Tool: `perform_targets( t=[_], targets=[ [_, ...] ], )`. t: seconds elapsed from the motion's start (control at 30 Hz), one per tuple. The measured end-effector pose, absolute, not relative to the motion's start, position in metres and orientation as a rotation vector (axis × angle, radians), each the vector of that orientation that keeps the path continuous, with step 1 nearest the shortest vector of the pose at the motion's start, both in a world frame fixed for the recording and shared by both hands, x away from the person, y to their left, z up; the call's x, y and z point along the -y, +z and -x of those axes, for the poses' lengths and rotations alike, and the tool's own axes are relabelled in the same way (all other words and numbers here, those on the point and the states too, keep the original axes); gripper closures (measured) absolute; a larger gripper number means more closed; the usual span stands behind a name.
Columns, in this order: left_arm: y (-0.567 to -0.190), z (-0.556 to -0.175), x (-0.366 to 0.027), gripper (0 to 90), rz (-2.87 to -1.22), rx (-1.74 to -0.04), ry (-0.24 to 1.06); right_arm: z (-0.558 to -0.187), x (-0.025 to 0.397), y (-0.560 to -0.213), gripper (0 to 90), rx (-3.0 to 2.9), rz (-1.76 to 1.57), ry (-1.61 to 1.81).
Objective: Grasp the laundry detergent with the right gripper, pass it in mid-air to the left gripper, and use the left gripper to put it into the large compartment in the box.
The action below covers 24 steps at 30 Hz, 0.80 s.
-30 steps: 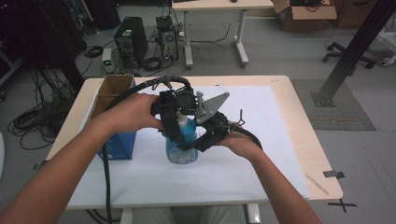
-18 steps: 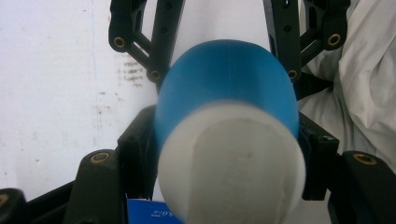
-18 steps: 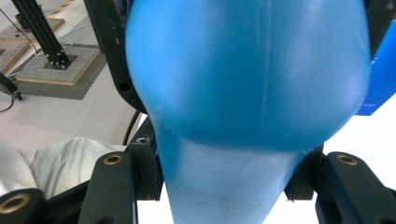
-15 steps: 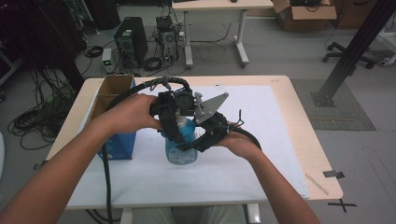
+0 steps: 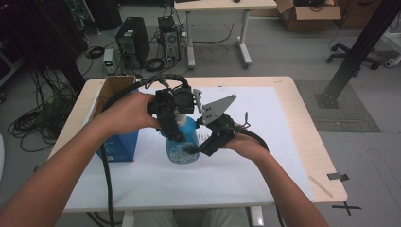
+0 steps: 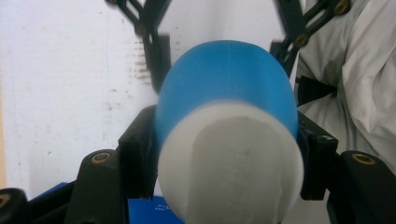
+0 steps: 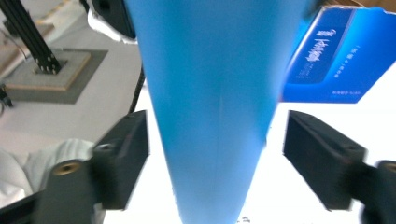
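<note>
Here, bottle: the blue spray bottle (image 5: 182, 142) stands upright mid-table on the white sheet (image 5: 265, 156), box (image 5: 113, 118) at its 9 o'clock.
Left gripper (image 5: 172, 120): clamped around the bottle's top (white cap end nearest its camera).
Right gripper (image 5: 201, 144): jaws spread, flanking the body from 3 o'clock, apart from it.

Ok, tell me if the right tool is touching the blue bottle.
Apart. In the right gripper view, the blue bottle runs between the right tool's two jaws, and a bright gap shows on each side between bottle and jaw.
</note>
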<state>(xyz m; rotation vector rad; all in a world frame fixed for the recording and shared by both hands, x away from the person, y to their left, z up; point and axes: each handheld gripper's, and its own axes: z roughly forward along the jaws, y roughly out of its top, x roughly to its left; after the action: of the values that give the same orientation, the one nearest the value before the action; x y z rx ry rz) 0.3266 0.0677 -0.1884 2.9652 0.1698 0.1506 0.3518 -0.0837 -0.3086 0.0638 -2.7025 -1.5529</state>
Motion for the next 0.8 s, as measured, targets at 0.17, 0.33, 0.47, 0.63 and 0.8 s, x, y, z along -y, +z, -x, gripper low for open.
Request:
perform_targets(
  t=[0.17,0.33,0.47,0.63,0.8],
  targets=[
    [-0.183,-0.329,-0.071,38.1,-2.969,-0.213,0.180,-0.356,0.104,-0.307,10.8,2.675,0.048,-1.594],
    [-0.174,-0.334,-0.077,38.0,-2.968,-0.292,0.207,-0.361,0.132,-0.301,6.2,2.726,0.157,-1.565],
    [-0.165,-0.339,-0.083,38.0,-2.955,-0.387,0.236,-0.365,0.159,-0.296,4.3,2.810,0.256,-1.497],
    [-0.154,-0.347,-0.088,37.9,-2.944,-0.534,0.271,-0.368,0.188,-0.285,3.0,2.897,0.328,-1.406],
    [-0.142,-0.357,-0.095,37.9,-2.920,-0.660,0.302,-0.367,0.207,-0.271,3.2,3.013,0.359,-1.298]
  ],
)
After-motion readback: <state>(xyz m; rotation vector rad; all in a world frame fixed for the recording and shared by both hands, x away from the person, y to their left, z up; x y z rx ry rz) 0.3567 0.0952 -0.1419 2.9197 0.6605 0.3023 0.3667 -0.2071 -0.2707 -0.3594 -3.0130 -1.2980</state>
